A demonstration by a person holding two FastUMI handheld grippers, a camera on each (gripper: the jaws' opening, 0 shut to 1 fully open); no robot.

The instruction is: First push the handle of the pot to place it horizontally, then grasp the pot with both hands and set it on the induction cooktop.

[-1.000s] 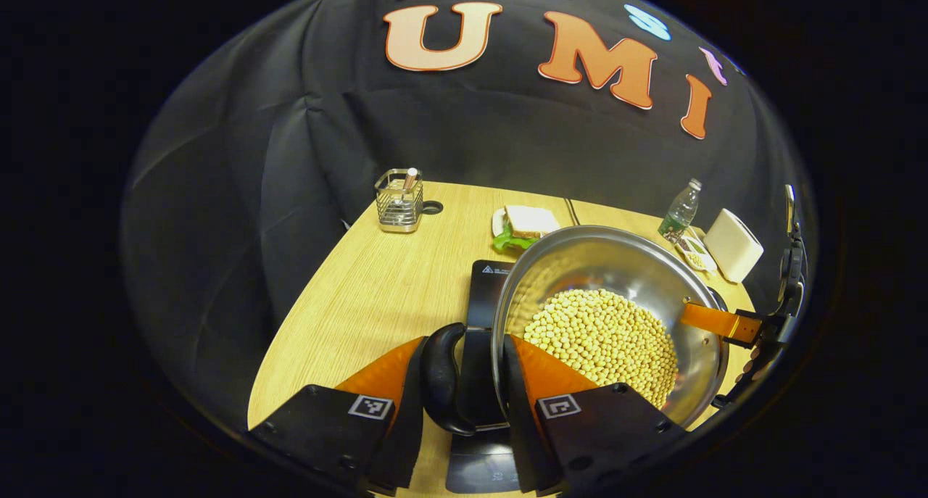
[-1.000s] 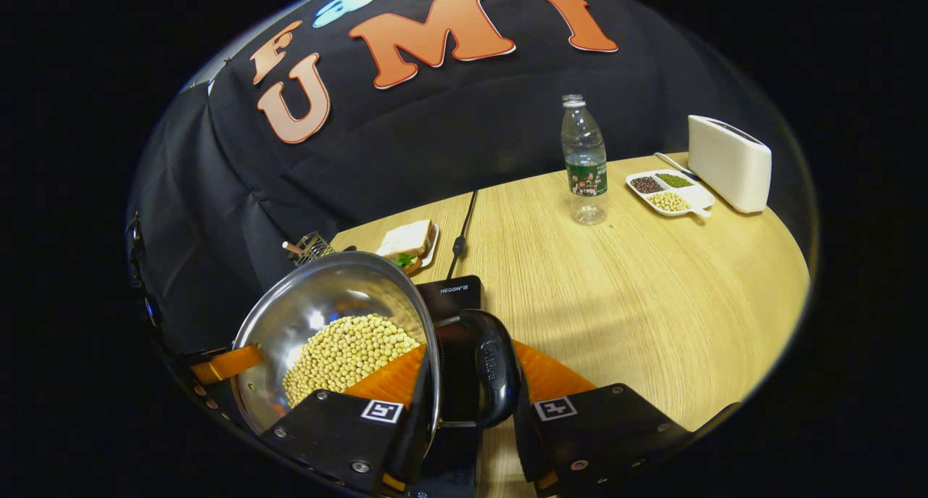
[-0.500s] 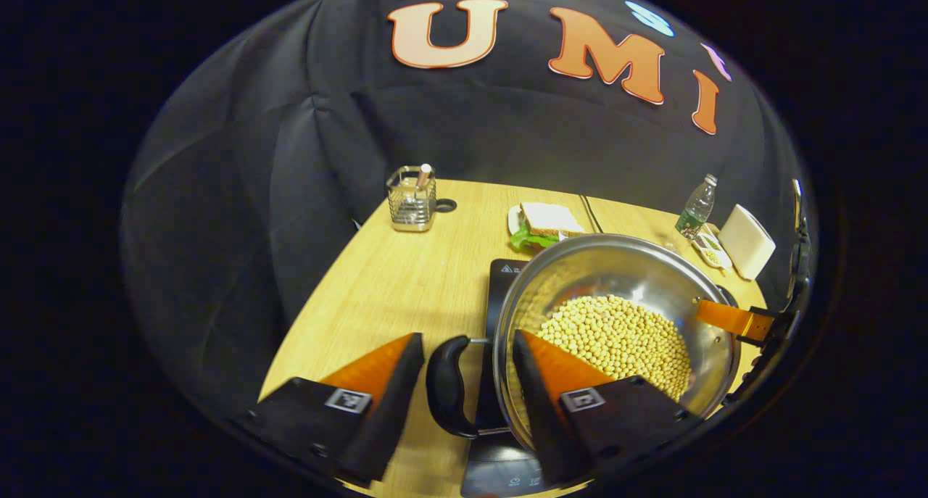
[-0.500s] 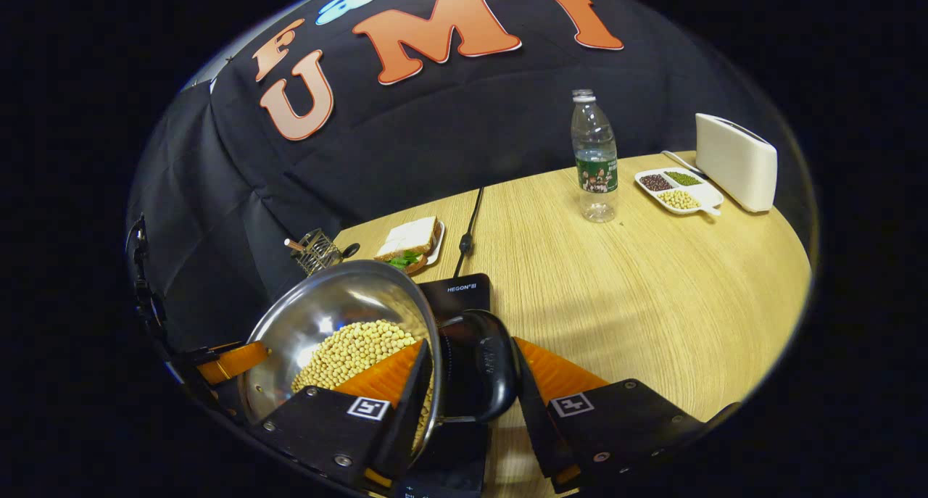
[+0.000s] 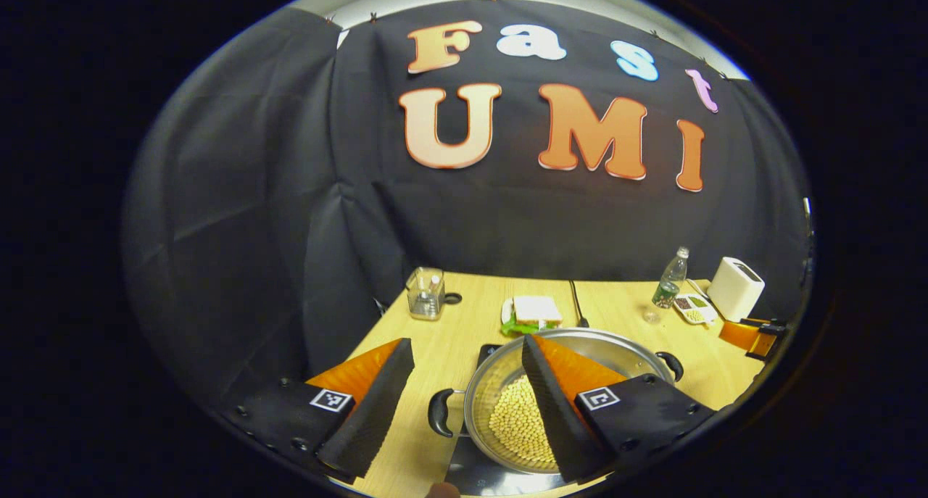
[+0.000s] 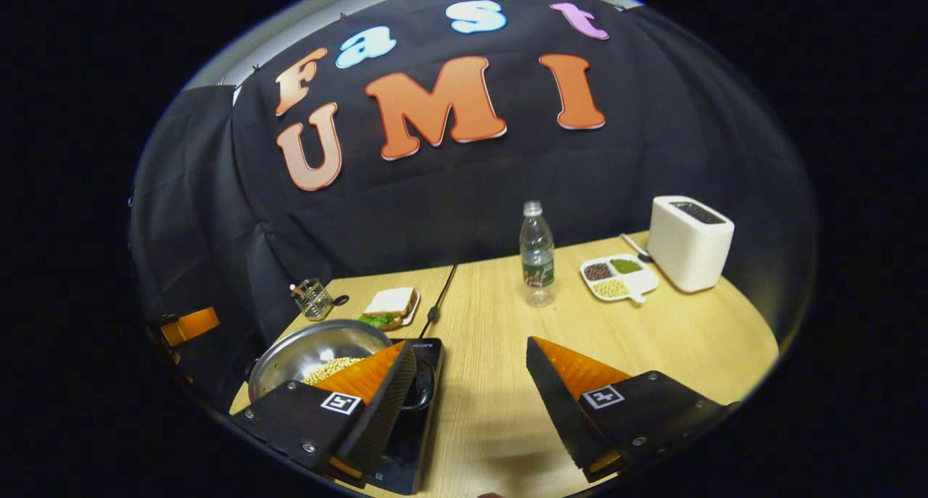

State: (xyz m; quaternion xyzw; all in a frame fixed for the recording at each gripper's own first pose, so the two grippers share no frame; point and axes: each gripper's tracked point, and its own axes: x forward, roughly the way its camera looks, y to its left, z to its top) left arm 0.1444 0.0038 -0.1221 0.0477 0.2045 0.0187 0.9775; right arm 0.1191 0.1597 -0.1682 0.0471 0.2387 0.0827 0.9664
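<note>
A small pale brand mark sits on the near corner of the black induction cooktop [image 6: 417,400] in the right gripper view, too small to read; the green label on the water bottle [image 6: 537,254] is likewise illegible; square black-and-white coded markers, not lettering, sit on each tool's finger mounts; no other legible writing appears on the table [image 6: 652,338].

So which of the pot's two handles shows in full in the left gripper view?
The handle on the pot's left side, between the open fingers; the other handle is half hidden.
</note>
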